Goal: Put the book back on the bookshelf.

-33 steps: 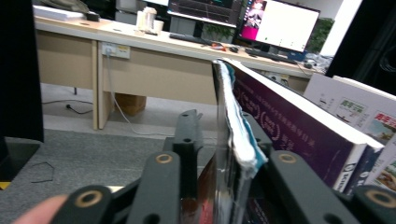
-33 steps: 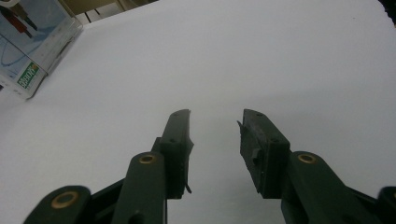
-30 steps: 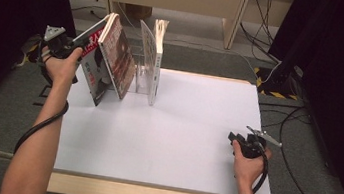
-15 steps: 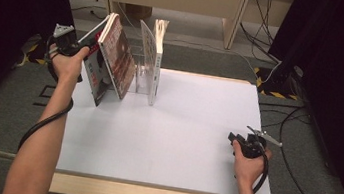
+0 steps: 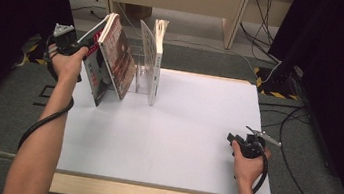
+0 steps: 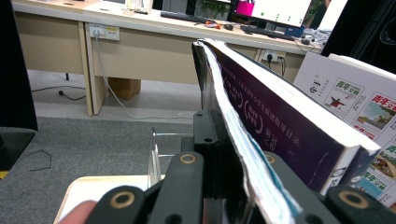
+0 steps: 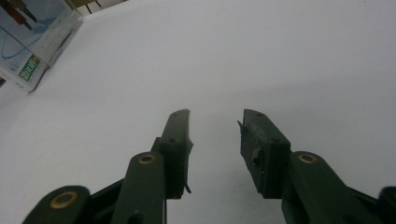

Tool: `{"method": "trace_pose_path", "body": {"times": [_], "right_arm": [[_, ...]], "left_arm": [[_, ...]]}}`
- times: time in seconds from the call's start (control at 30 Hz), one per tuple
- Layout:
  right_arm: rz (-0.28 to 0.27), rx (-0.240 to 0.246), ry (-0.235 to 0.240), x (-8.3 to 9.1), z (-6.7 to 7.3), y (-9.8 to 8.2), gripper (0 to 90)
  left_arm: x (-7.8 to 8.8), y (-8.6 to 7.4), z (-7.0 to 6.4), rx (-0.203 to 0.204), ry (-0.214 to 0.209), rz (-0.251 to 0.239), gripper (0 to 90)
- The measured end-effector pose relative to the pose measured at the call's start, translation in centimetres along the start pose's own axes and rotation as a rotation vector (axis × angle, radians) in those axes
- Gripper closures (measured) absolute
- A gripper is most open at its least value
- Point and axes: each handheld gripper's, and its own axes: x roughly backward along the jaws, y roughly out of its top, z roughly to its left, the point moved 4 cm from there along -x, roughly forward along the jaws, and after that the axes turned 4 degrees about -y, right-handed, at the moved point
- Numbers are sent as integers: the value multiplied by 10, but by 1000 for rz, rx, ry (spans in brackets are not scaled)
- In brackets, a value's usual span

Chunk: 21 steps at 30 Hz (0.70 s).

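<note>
Item: leaning book (image 5: 113,59), far left corner of the table (image 5: 189,144), tilted left of the clear stand (image 5: 142,75), long edge rising up and away. Left gripper (image 5: 81,49): fingers, having just been closing, clamped on the book's upper outer edge, pages between them (image 6: 243,158). Right gripper (image 5: 235,139): fingers apart and empty, well right of the stand; left hand is nearer.

Camera layout: one fixed overhead, two gripper-mounted.
High view faced forward-down over the white table (image 5: 179,143); gripper views looked close along their jaws, sharing that table.
</note>
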Motion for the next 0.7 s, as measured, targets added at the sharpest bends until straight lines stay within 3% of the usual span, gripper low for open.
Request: {"method": "trace_pose_path", "body": {"times": [0.13, 0.23, 0.33, 0.5, 0.7], "right_arm": [[-4, 15, -2, 0, -2, 1, 626], [-5, 6, -2, 0, -3, 1, 626], [-1, 4, -2, -1, -3, 0, 626], [4, 10, -3, -2, -2, -1, 626], [4, -1, -5, -2, -1, -1, 627]], "left_arm": [[2, 1, 0, -13, -7, -30, 861], [6, 5, -1, -35, 21, -83, 862], [7, 6, -3, -67, 28, -97, 862], [8, 6, -1, -71, 40, -119, 862], [7, 10, -6, -107, 48, -142, 862]]}}
